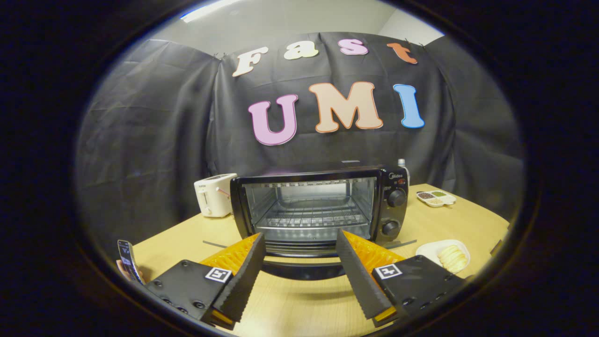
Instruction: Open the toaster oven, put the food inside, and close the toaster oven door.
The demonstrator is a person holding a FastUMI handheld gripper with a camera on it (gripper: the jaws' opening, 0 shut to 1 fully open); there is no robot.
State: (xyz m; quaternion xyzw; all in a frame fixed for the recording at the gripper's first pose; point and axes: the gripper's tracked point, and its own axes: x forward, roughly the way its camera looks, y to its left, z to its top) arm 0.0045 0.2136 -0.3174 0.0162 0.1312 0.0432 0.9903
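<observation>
The toaster oven (pixel 323 208) sits on the wooden table (pixel 299 304) with its door (pixel 302 269) already dropped flat toward us, the wire rack (pixel 311 219) bare inside; the gripper (pixel 299 276) hangs just in front of that door with its fingers spread wide and nothing between them. The food (pixel 451 257) — pale slices, bread or something like it — lies on a white plate (pixel 428 249) off beside the right finger, near the oven's knobs; I'd judge it light, soft and crumbly, so a gentle pinch across the edges of a slice, low near the plate, ought to do; squeeze hard and it will crush or tear. The door looks stiff and hinged low, with a smooth dark handle bar at its front lip — the place to push it up from. A white toaster (pixel 214 194) stands left of the oven, a small sectioned dish (pixel 436 198) beyond on the right
</observation>
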